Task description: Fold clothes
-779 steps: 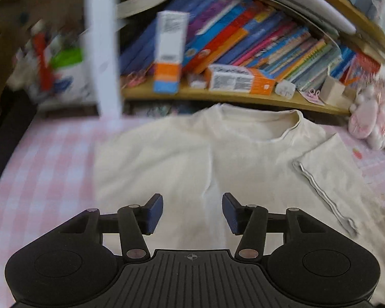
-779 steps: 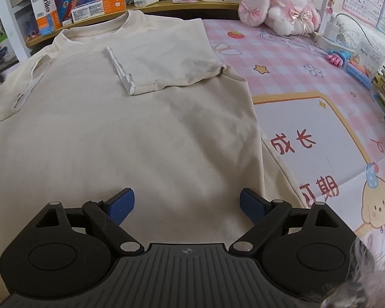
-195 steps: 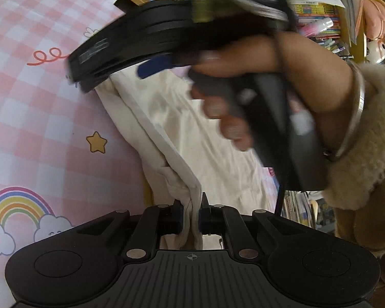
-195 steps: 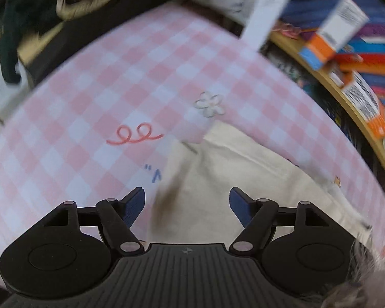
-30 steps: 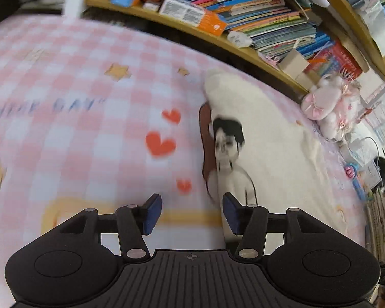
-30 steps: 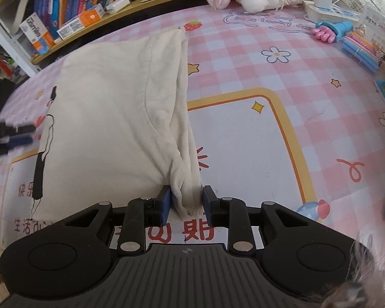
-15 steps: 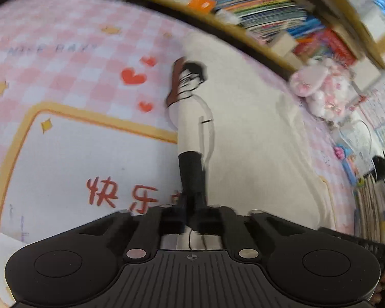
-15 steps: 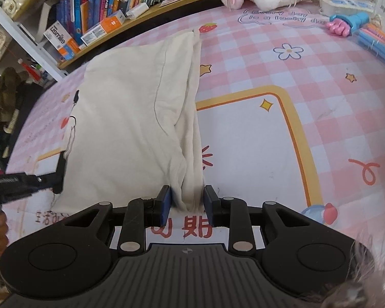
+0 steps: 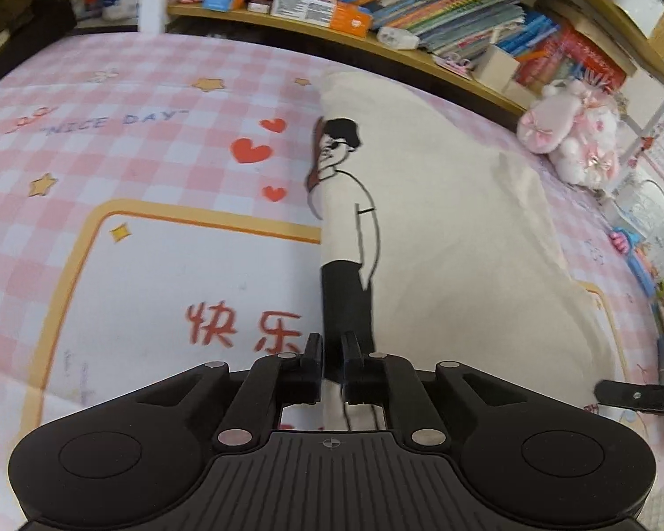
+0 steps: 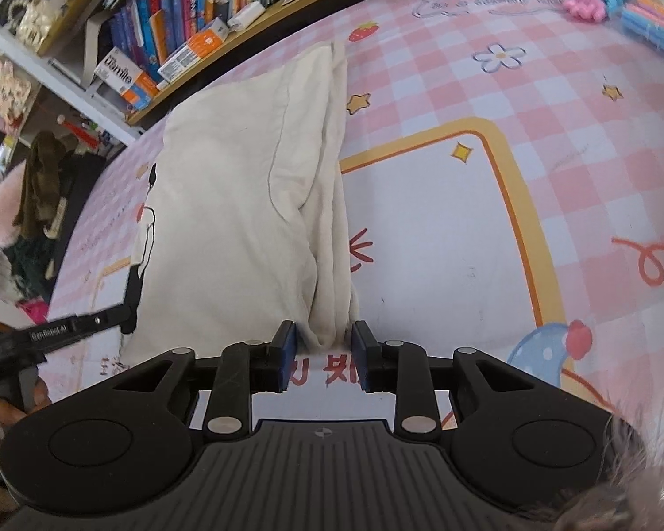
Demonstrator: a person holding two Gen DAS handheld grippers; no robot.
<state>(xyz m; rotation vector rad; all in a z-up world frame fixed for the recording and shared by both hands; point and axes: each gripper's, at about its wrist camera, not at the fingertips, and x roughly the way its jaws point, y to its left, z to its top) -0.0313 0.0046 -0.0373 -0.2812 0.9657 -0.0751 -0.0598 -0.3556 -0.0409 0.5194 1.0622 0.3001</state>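
- Only the left wrist view shows the whole printed figure on the shirt: dark hair, sunglasses, white top, black trousers, running along the shirt's edge farthest from the plush
- Only the right wrist view shows the other long edge, where several cream layers bunch into thick vertical folds; it also shows a hand at the frame's edge behind the left gripper
- The shirt is folded into a long cream strip lying on the pink checked mat, one short end toward the bookshelf, the other toward the cameras
- The left gripper has its fingers nearly together, pinching the near corner of the shirt at the figure's black trousers
- The right gripper has its blue-padded fingers set narrow, either side of the bunched near corner; whether the pads press the cloth cannot be told
- In the left wrist view the right gripper's tip shows as a black bar just beyond the shirt's near end, on the plush side
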